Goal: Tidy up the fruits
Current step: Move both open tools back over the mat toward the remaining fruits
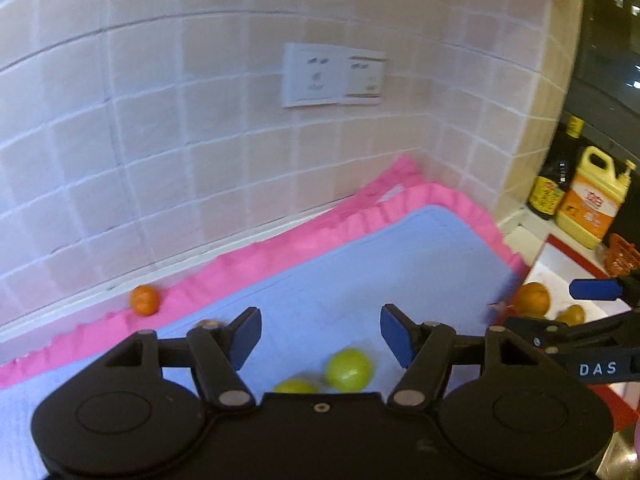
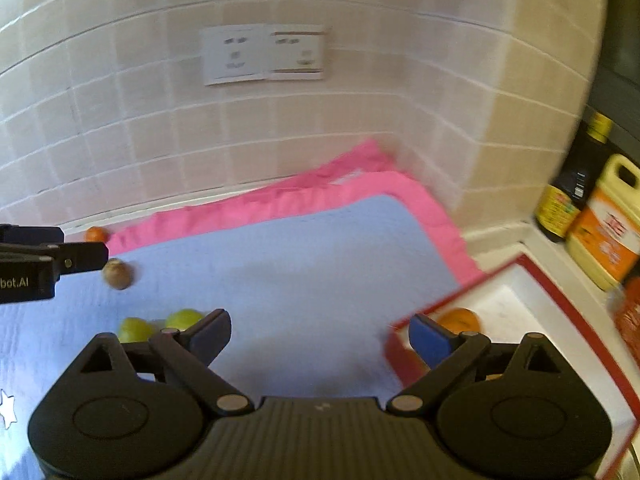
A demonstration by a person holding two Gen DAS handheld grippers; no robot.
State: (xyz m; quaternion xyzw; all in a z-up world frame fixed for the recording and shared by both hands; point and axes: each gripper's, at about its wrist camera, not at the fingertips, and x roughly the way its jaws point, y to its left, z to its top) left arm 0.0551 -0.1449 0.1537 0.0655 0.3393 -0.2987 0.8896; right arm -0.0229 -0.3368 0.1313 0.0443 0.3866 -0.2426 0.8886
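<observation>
Two green fruits (image 1: 348, 370) lie on the blue mat (image 1: 360, 272), just below my open, empty left gripper (image 1: 320, 336). They also show in the right wrist view (image 2: 182, 319). A small orange (image 1: 144, 300) sits by the wall at the pink cloth's edge. A brown fruit (image 2: 118, 274) lies on the mat near the left gripper's tip. A white tray with a red rim (image 2: 520, 280) holds an orange (image 2: 460, 319) and, in the left wrist view, a brownish fruit (image 1: 572, 315). My right gripper (image 2: 320, 336) is open and empty over the mat's right edge, beside the tray.
A pink cloth (image 1: 248, 272) lies under the blue mat against the tiled wall. A dark bottle (image 2: 568, 196) and a yellow-orange detergent jug (image 2: 604, 232) stand right of the tray. An orange basket (image 1: 622, 258) sits behind the tray. Wall sockets (image 1: 332, 76) are above.
</observation>
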